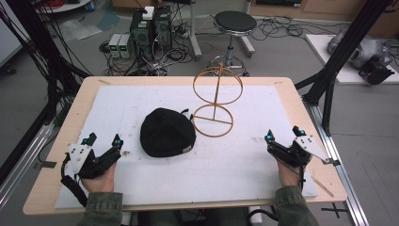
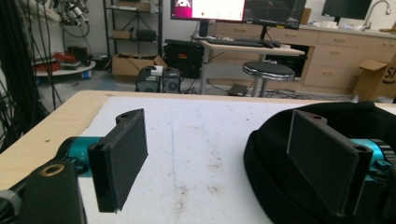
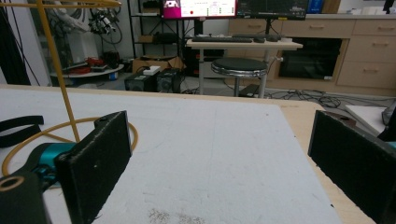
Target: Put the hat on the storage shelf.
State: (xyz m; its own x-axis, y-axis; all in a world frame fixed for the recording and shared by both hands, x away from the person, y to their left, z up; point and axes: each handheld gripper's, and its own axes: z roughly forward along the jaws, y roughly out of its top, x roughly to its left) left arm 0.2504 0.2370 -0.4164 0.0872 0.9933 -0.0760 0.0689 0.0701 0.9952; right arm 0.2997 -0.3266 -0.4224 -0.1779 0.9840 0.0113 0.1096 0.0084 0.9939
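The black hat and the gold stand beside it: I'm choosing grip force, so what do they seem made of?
The black hat looks like soft knitted fabric, matte: it slumps into a rounded dome with a small tag at the rim. The gold stand looks like thin rigid metal wire, with a brassy coating or paint: two hoops on a straight post.

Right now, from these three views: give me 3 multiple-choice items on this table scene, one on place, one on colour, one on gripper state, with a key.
1. Where does the black hat lie?
A. on the white mat, just left of the wire stand
B. hung on the stand
C. on the floor

2. What colour is the wire stand?
A. blue
B. orange-gold
C. white

3. How is the left gripper?
A. shut on the hat
B. shut on nothing
C. open, holding nothing

Key: 1 A, the high view shows it flat on the mat beside the stand's base ring. 2 B, its rings and post show that colour. 3 C, its jaws stand apart with bare mat between them.
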